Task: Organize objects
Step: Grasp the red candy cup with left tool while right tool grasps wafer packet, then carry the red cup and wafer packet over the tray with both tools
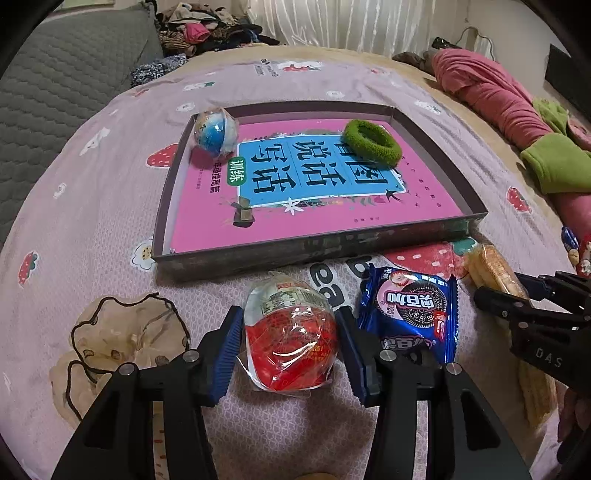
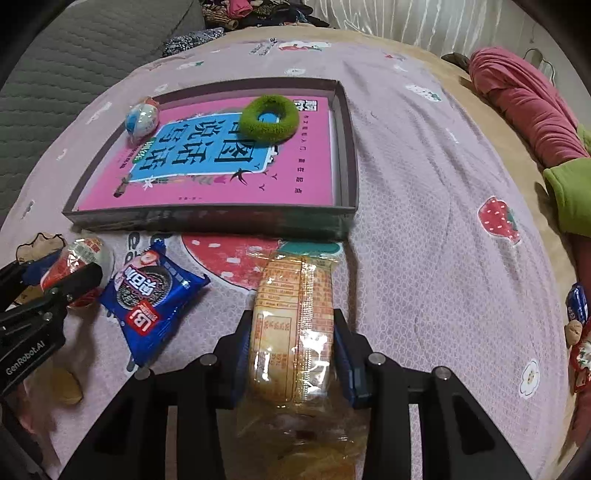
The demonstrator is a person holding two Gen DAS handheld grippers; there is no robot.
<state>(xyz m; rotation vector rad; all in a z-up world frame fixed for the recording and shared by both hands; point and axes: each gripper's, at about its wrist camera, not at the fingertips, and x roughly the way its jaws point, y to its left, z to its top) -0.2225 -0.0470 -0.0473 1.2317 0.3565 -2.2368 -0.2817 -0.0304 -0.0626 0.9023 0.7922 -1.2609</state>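
Observation:
My left gripper [image 1: 289, 315] is shut on a red-and-clear egg toy [image 1: 291, 332] in plastic wrap, which rests on the pink bedsheet. My right gripper [image 2: 292, 317] is shut on a long yellow cracker pack [image 2: 291, 295], its pads pressing both sides. A blue Oreo packet [image 1: 410, 314] lies between the two held items. Beyond them stands a dark shallow tray [image 1: 295, 254] holding a pink book [image 1: 207, 221], a blue-and-white wrapped egg [image 1: 216, 133] in its far left corner and a green hair scrunchie [image 1: 371, 142] at the far right.
A beige scrunchie [image 1: 122, 339] lies left of my left gripper. Pink and green clothing [image 1: 517, 122] runs along the right side of the bed. A grey quilt [image 1: 55, 92] is on the left, a clothes pile [image 1: 207, 29] at the back, and small wrapped items [image 2: 580, 325] at the right edge.

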